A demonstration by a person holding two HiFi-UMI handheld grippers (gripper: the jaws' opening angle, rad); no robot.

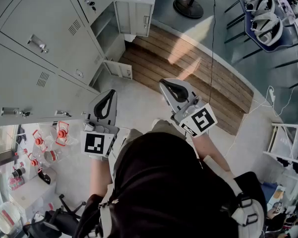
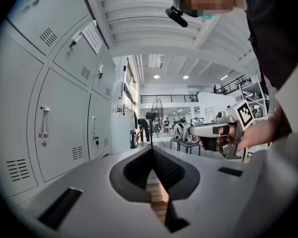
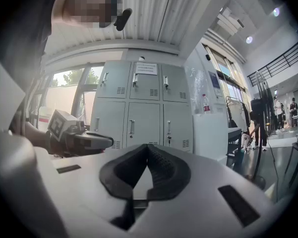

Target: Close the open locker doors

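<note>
The person stands in front of a bank of grey lockers [image 1: 44, 58], a gripper in each hand, both held out at about waist height and pointing toward the cabinets. The left gripper [image 1: 111, 93] has its jaws pressed together at the tips, with nothing between the dark pads. The right gripper [image 1: 164, 83] is the same, jaws together and empty, and its marker cube [image 1: 202, 119] faces up toward the head. Neither tool touches a locker. Two doors stand open: the upper open door [image 1: 134, 18] swings out from a compartment higher in the bank, and the lower open door [image 1: 118, 69] juts out near the floor, at the edge of the wooden decking [image 1: 188, 66]. Both doors are well apart from the grippers, further along the bank and ahead of the person. From the right gripper's side the lockers straight ahead are all closed, one with a paper notice [image 3: 148, 68] on its door. Off to the far side sit a round black stand base [image 1: 188, 7] and a blue chair [image 1: 262, 31] with white gear on it.
</note>
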